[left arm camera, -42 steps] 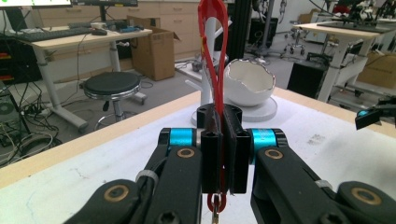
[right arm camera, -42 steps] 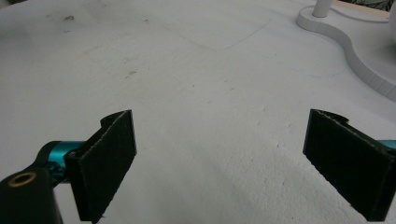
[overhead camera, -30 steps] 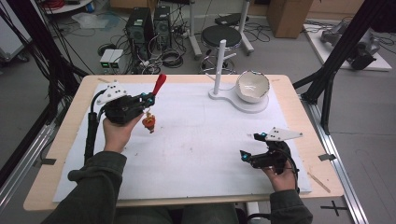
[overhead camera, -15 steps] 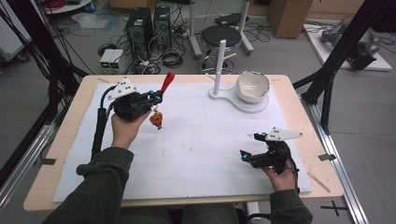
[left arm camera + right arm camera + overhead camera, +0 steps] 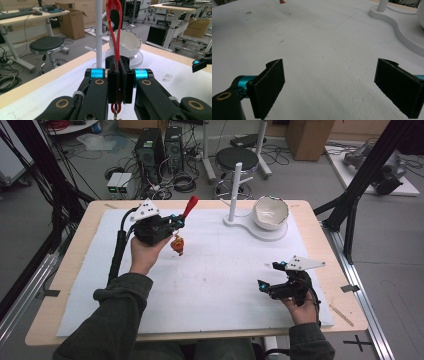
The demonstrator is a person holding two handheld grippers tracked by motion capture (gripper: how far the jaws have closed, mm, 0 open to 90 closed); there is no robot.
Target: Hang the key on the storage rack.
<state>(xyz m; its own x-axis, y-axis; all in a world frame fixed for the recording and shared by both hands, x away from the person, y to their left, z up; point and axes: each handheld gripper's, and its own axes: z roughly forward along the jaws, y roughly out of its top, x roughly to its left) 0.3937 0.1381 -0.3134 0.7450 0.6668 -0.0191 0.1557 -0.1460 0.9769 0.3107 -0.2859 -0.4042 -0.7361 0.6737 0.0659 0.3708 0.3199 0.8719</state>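
Note:
My left gripper (image 5: 179, 221) is shut on a red strap loop (image 5: 190, 206) that sticks up past its jaws, at the far left of the white mat. An orange charm (image 5: 177, 245) dangles below it. In the left gripper view the red strap loop (image 5: 115, 30) is pinched between the pads of the left gripper (image 5: 119, 82), with the white post (image 5: 99, 37) and the cracked egg-shaped bowl (image 5: 127, 42) straight ahead. My right gripper (image 5: 269, 275) rests open near the mat's front right. In the right gripper view the right gripper (image 5: 329, 90) has bare mat between its jaws.
A white stand (image 5: 250, 227) with an upright post (image 5: 234, 190) and the egg-shaped bowl (image 5: 270, 212) sits at the back right of the mat (image 5: 215, 285). The stand's base (image 5: 397, 27) curves across the right gripper view. Beyond the table are a stool and computer towers.
My left hand has moved to the right toward the white stand, carrying the red strap and the dangling charm. The right hand has stayed where it was.

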